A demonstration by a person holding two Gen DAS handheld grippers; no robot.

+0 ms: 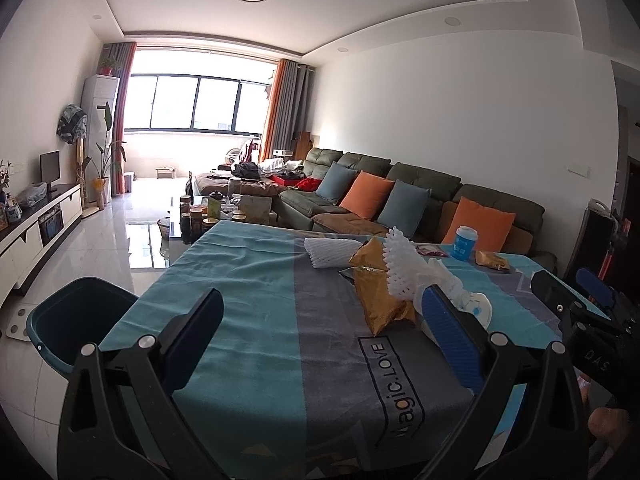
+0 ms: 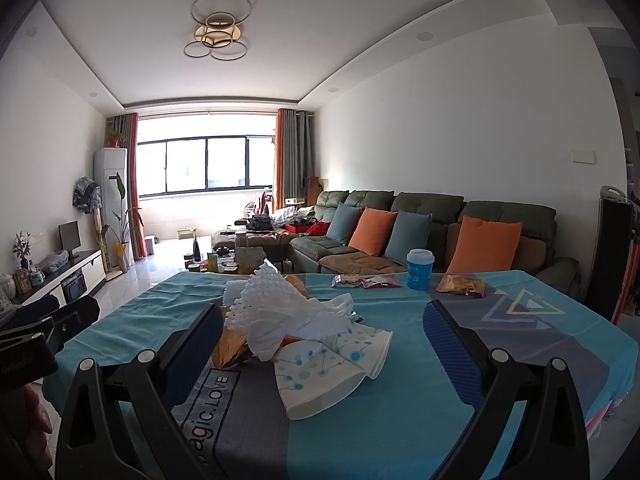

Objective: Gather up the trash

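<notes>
Crushed paper cup (image 2: 320, 376), white w/ blue dots, on its side, mouth toward table's near edge. White foam fruit net (image 2: 264, 300) crumpled atop gold wrapper (image 1: 380, 296), touching cup. Second foam net (image 1: 328, 252) flat behind. Further back: small gold packet (image 2: 460, 285), dark-red wrapper (image 2: 380, 281), clear packet beside it (contents unclear) (image 2: 347, 279). Teal bin (image 1: 76, 320) left of table.

Cloth (image 1: 256, 280) on tabletop bears boxed print "Magic.LOVE"; right tool's body (image 1: 596, 354) shows letters "DAS"; blue cup's (image 2: 419, 270) label illegible.
</notes>
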